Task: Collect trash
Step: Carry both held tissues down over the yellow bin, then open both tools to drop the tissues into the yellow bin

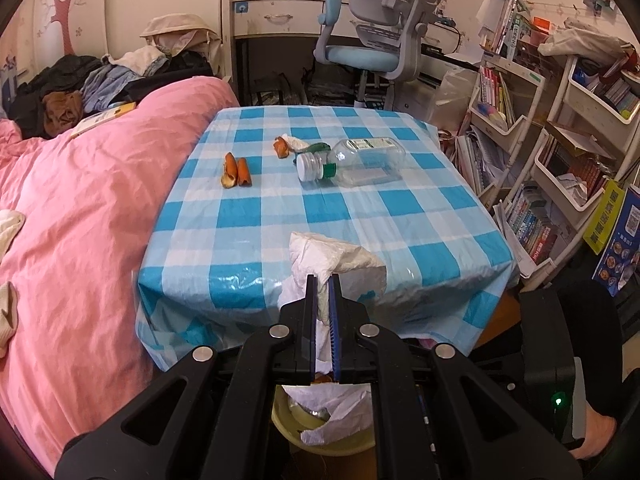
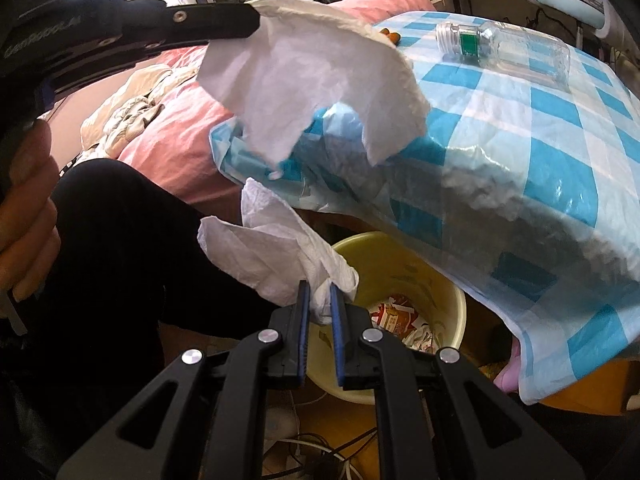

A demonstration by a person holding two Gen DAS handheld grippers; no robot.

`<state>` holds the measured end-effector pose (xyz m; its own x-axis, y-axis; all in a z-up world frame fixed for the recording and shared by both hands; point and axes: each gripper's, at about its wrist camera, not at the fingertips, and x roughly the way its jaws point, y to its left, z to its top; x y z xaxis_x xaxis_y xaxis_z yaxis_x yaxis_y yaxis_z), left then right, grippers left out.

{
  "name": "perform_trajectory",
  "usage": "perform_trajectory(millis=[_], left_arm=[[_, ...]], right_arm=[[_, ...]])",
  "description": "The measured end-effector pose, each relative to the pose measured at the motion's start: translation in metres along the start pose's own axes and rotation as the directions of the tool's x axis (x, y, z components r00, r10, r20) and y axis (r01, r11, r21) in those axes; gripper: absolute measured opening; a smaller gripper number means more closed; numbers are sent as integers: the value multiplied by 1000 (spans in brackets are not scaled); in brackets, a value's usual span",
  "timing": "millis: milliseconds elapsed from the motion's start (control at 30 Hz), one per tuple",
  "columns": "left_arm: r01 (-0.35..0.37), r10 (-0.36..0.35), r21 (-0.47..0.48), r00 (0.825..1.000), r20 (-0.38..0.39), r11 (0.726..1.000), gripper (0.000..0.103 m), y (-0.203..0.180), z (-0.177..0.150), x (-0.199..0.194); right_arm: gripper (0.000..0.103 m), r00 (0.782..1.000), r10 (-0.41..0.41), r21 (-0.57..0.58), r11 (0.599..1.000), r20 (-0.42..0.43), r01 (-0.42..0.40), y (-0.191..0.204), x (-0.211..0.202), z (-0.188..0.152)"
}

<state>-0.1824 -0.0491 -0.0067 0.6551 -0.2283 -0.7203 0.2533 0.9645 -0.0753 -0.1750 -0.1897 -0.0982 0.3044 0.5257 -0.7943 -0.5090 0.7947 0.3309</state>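
My left gripper (image 1: 323, 280) is shut on a crumpled white tissue (image 1: 332, 260) and holds it in front of the table's near edge, above a yellow bin (image 1: 320, 440). In the right wrist view the left gripper (image 2: 252, 20) shows at upper left with that tissue (image 2: 312, 80) hanging from it. My right gripper (image 2: 319, 286) is shut on a second white tissue (image 2: 272, 256), just above the yellow bin (image 2: 400, 256), which holds wrappers. On the checked tablecloth (image 1: 280, 216) lie orange peels (image 1: 236, 170), a clear plastic bottle (image 1: 356, 160) on its side, and a small peel-and-tissue pile (image 1: 292, 145).
A pink bed (image 1: 80, 220) lies left of the table, with clothes piled behind. A blue-grey desk chair (image 1: 368, 40) stands beyond the table. Bookshelves (image 1: 540, 152) crowd the right side. Cables (image 2: 312, 452) lie on the floor by the bin.
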Motion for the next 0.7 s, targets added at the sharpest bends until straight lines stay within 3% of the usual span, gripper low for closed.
perform_trajectory(millis=[700], left_arm=[[28,-29,-12,997,-73,1000,6,-5,-25,6]], right_arm=[[13,999,-36,16,999,-24,37,1,2,-13]])
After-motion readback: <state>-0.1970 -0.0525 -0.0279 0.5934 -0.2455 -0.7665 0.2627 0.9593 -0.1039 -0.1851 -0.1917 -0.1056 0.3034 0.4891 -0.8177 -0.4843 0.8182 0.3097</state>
